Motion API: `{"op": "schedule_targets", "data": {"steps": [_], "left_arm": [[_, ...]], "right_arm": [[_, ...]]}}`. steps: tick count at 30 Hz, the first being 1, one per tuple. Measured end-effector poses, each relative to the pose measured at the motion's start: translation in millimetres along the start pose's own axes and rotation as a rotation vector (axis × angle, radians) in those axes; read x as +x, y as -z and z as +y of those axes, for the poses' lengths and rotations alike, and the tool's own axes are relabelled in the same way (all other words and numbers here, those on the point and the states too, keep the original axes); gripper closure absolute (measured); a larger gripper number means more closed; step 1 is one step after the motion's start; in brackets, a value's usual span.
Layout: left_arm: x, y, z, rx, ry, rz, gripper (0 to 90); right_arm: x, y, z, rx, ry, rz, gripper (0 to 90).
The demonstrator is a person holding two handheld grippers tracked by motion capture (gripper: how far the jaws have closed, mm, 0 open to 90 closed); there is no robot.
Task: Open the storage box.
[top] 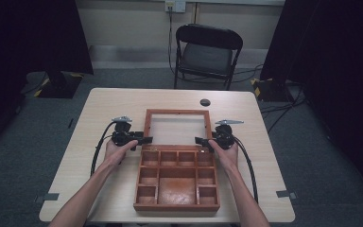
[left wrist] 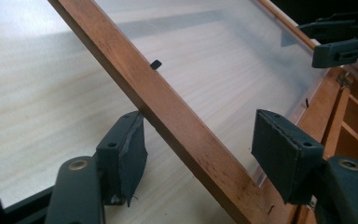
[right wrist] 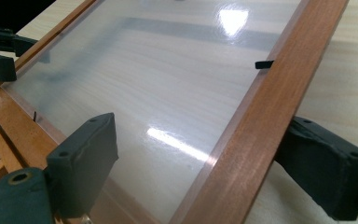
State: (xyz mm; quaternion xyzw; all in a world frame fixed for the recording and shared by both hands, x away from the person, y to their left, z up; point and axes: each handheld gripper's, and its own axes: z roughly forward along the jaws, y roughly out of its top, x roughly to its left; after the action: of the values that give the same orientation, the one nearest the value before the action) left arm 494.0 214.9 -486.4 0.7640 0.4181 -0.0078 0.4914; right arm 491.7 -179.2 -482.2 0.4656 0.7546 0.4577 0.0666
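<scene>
A wooden box (top: pixel 177 179) with compartments sits open on the worktop (top: pixel 104 109), its glass lid (top: pixel 177 128) lying back behind it. The left gripper (top: pixel 144 140) and the right gripper (top: pixel 201 140) each straddle a side rail of the lid, jaws open, not yet clamped. Probably next both must close and lift together.

A reddish-brown wooden box (top: pixel 177 182) with small open compartments around one larger centre bay is sitting at lower centre of the high view, its clear-paned, wood-framed lid (top: pixel 177 128) lying swung open (hinged along the box's upper edge).
</scene>
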Motion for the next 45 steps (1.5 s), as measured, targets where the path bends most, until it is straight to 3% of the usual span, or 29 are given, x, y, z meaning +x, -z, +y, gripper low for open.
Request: {"op": "schedule_targets", "data": {"steps": [9,12,13,15,18,25,28,30,37,42,45], "left_arm": [[2.0,-2.4,-2.0,0.002,0.033,-0.017,32.4],[0.5,-1.7,-1.5,0.004,-0.004,0.022,33.1],[1.0,-1.6,-1.8,-0.002,0.008,0.012,31.5],[1.8,-1.5,-2.4,0.003,0.008,0.010,31.2],[1.5,-1.4,-3.2,0.003,0.005,0.021,30.6],[-3.1,6.2,0.1,-0.014,-0.020,0.031,30.0],[-7.6,12.1,-0.3,-0.016,-0.027,0.064,27.7],[-9.1,16.6,-1.4,-0.002,-0.042,0.067,27.3],[-12.5,34.2,-2.9,-0.028,-0.042,0.083,26.8],[-18.9,46.4,-5.3,-0.019,-0.074,0.100,26.1],[-21.3,51.5,-9.0,-0.002,-0.095,0.122,25.9]], "right_arm": [[-1.2,0.7,-1.0,0.009,-0.003,-0.008,11.9],[-4.5,0.4,-2.4,0.019,-0.032,0.011,12.0],[-8.7,-1.2,-5.1,0.030,-0.058,0.033,12.2],[-9.1,-1.1,-5.8,0.023,-0.059,0.034,12.1],[-7.6,1.3,-4.1,0.015,-0.023,-0.002,13.5],[-7.7,7.1,-4.5,0.007,-0.005,-0.023,15.4],[-6.7,11.1,-6.5,0.001,0.006,-0.031,15.5],[-6.3,15.5,-7.8,-0.001,0.007,-0.036,15.4],[-4.1,36.4,-7.9,-0.027,0.007,-0.031,13.9],[-0.8,49.1,-10.2,-0.012,0.008,-0.045,13.9],[1.0,58.9,-13.0,-0.009,0.001,-0.029,14.0]]}}
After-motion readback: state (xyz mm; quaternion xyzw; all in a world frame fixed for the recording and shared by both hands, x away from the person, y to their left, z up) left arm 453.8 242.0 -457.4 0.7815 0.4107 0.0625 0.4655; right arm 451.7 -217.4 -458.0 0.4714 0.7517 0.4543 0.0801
